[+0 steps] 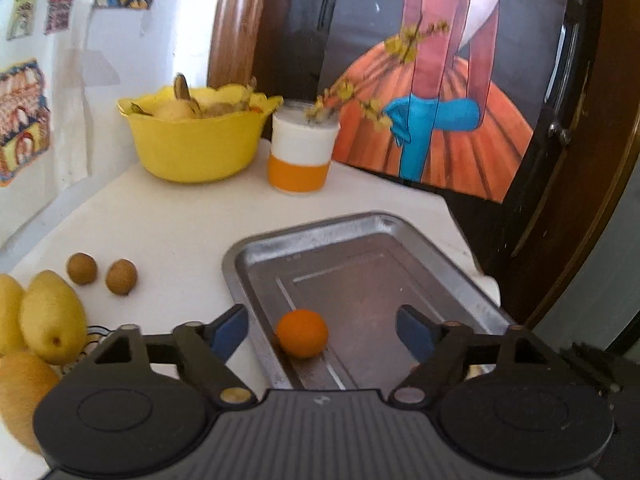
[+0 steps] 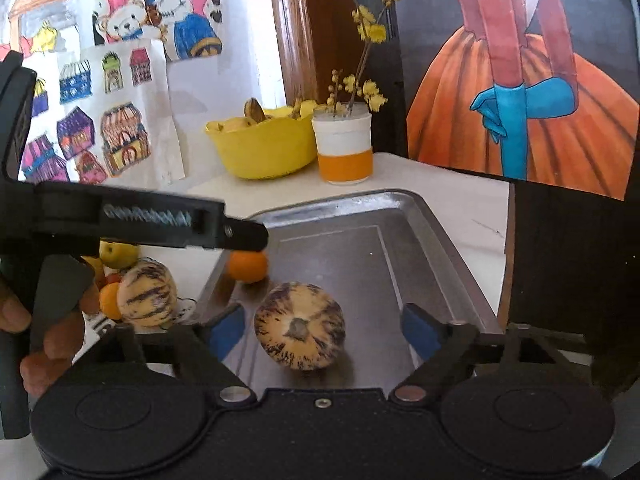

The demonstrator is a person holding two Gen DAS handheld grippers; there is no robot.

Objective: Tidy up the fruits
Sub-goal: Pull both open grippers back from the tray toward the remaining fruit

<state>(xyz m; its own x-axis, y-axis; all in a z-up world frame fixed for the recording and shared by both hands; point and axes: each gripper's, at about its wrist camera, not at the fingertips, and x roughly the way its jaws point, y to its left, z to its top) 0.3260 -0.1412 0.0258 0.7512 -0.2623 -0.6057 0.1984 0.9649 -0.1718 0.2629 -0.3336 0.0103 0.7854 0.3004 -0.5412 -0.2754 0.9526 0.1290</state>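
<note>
A small orange fruit (image 1: pixel 302 333) rests on the metal tray (image 1: pixel 360 224) near its left wall. My left gripper (image 1: pixel 322 330) stands open around it, blue pads well clear of the fruit. In the right wrist view a purple-striped cream melon (image 2: pixel 300 326) lies on the tray (image 2: pixel 424 216) between the wide-apart pads of my right gripper (image 2: pixel 322 330), which is open and not touching it. The orange fruit (image 2: pixel 248 266) shows beyond it, partly under the left gripper's body (image 2: pixel 152 220). A second striped melon (image 2: pixel 146 300) sits off the tray to the left.
Yellow mangoes (image 1: pixel 52 318) and two small brown fruits (image 1: pixel 102 274) lie on the white table (image 1: pixel 180 224) left of the tray. A yellow bowl (image 1: pixel 196 144) of fruit and a white-orange cup (image 1: pixel 300 152) with twigs stand at the back. A hand (image 2: pixel 48 332) holds the left gripper.
</note>
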